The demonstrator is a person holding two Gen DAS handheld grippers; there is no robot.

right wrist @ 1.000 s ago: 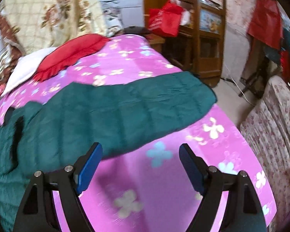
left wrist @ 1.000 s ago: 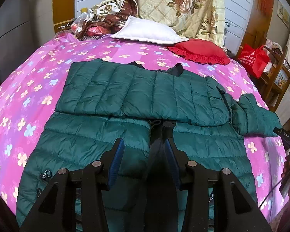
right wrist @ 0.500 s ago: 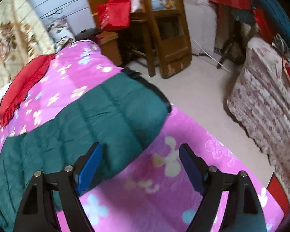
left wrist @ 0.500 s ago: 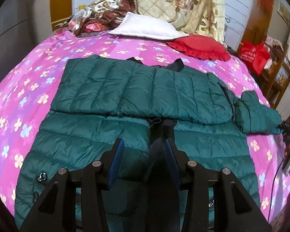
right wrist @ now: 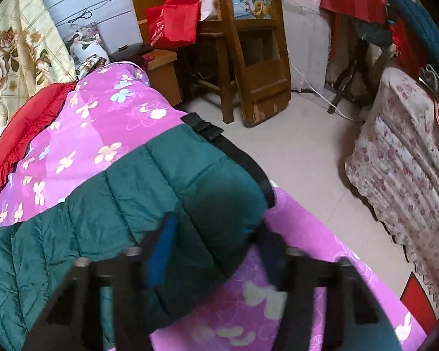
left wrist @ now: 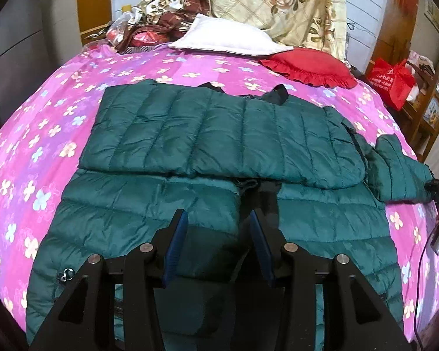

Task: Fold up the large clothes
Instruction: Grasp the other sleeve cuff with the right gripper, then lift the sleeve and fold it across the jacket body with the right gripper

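One sleeve left: right gripper jaws just closed onto cuff (blurred); left gripper part-spread, holding nothing visible.

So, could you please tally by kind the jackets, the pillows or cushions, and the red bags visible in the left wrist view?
Jackets: 1, the green puffer jacket
Pillows or cushions: 2, the white pillow and the red cushion
Red bags: 1, the red bag
Total: 4
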